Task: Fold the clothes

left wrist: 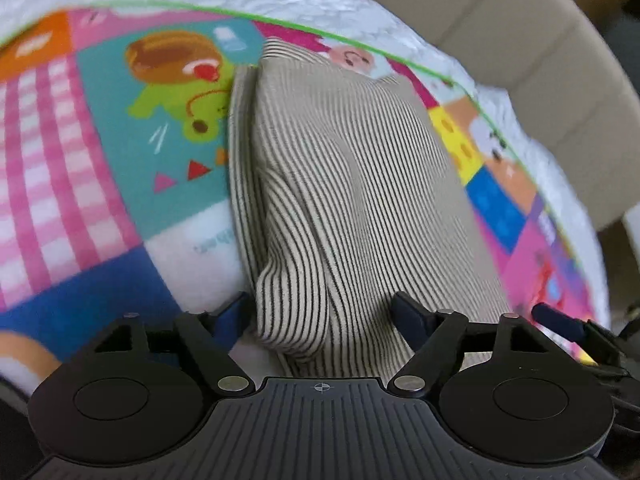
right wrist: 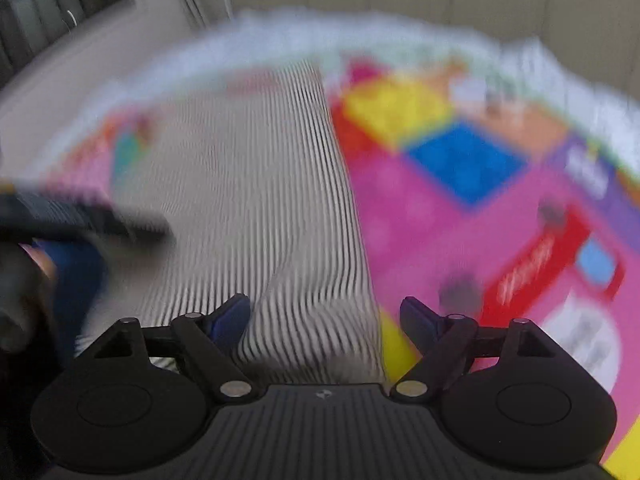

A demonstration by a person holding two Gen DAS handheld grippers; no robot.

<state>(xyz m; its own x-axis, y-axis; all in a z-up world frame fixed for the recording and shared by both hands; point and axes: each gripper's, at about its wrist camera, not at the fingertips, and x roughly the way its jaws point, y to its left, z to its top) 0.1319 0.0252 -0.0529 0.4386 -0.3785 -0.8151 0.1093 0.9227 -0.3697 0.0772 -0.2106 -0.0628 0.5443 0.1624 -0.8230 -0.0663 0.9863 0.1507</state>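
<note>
Left wrist view: the striped garment is seen folded on a colourful mat, its near end bunched between the parted left tongs, unpinched. Right wrist view (heavily blurred): the right tongs are spread over the garment's edge; mat pictures are unreadable.

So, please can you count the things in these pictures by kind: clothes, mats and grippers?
Striped garment: 1
Colourful patchwork mat: 1
Grippers: 2, the left gripper and the right gripper, both open
Total: 4
</note>
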